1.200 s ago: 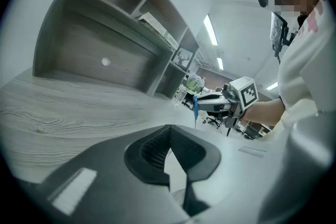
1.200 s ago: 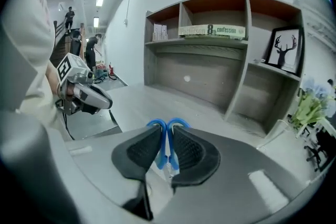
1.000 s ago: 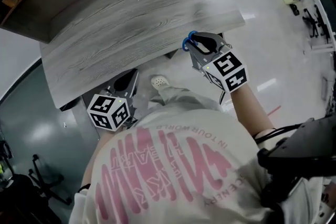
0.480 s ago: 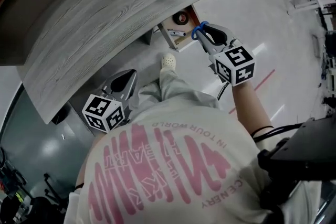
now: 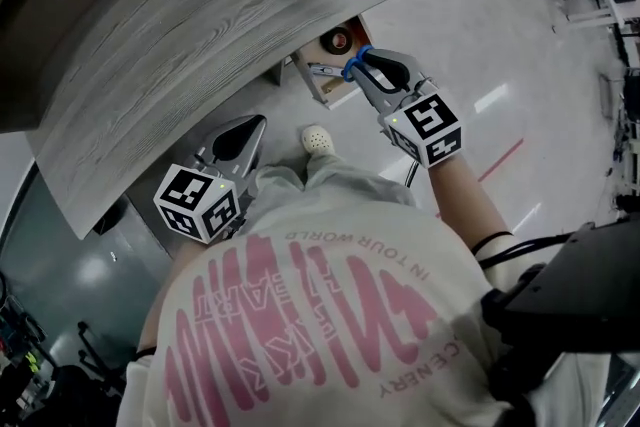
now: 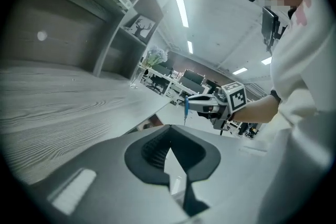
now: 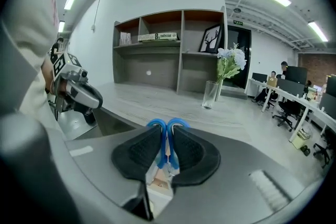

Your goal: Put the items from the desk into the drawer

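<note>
Tongs, two: right gripper (image 5: pixel 361 72) pinching one blue scissors (image 7: pixel 177 124) at open drawer (image 5: pixel 321 89) edge; left gripper (image 5: pixel 257 122) pressed together, left of drawer.

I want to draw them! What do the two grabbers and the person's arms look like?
The left gripper and right gripper are grey, with black ribbed pads and a white cube of black square markers. The T-shirt is white with pink print.

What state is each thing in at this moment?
Drawer: open, tape roll inside.
Scissors: clamped by the handles in the right gripper.
Right gripper: shut on the scissors.
Left gripper: shut, empty.
Vase: upright on the desk.
</note>
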Tool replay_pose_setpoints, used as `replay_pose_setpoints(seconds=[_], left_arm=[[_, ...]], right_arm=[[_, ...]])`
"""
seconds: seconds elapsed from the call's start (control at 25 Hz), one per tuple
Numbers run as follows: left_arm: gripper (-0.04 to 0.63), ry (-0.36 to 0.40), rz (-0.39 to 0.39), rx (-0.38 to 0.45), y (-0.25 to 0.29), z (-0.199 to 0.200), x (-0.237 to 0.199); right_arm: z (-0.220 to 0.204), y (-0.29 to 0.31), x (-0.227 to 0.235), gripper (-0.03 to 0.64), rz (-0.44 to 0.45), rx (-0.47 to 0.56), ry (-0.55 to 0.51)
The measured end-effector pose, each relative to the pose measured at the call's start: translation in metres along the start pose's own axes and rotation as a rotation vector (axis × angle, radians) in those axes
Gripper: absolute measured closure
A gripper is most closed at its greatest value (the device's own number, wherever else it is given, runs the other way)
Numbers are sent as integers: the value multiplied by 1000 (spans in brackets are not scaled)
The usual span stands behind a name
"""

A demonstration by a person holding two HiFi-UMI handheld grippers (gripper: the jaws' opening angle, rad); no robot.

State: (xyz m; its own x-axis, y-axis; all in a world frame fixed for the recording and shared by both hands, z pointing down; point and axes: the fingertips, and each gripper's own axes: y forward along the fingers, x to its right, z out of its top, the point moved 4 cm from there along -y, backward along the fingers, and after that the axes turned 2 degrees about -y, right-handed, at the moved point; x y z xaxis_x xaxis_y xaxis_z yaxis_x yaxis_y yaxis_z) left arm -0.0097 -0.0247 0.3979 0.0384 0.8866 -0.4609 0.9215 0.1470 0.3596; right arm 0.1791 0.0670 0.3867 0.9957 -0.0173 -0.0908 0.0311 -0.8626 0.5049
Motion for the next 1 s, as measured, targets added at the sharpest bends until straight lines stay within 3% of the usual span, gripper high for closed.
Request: replay_pose_setpoints(seconds=[0.28,0.68,1.0], left_arm=[[575,-10,98,-15,27,5,-2],[575,-101,195,-68,71,-11,-8],[575,-158,291,-93,77,-15,-8]], right_arm=[[-45,50,27,538,132,-53,-64],[-96,101,46,538,300,-119,-124],[-129,121,58,538,411,-198,-235]])
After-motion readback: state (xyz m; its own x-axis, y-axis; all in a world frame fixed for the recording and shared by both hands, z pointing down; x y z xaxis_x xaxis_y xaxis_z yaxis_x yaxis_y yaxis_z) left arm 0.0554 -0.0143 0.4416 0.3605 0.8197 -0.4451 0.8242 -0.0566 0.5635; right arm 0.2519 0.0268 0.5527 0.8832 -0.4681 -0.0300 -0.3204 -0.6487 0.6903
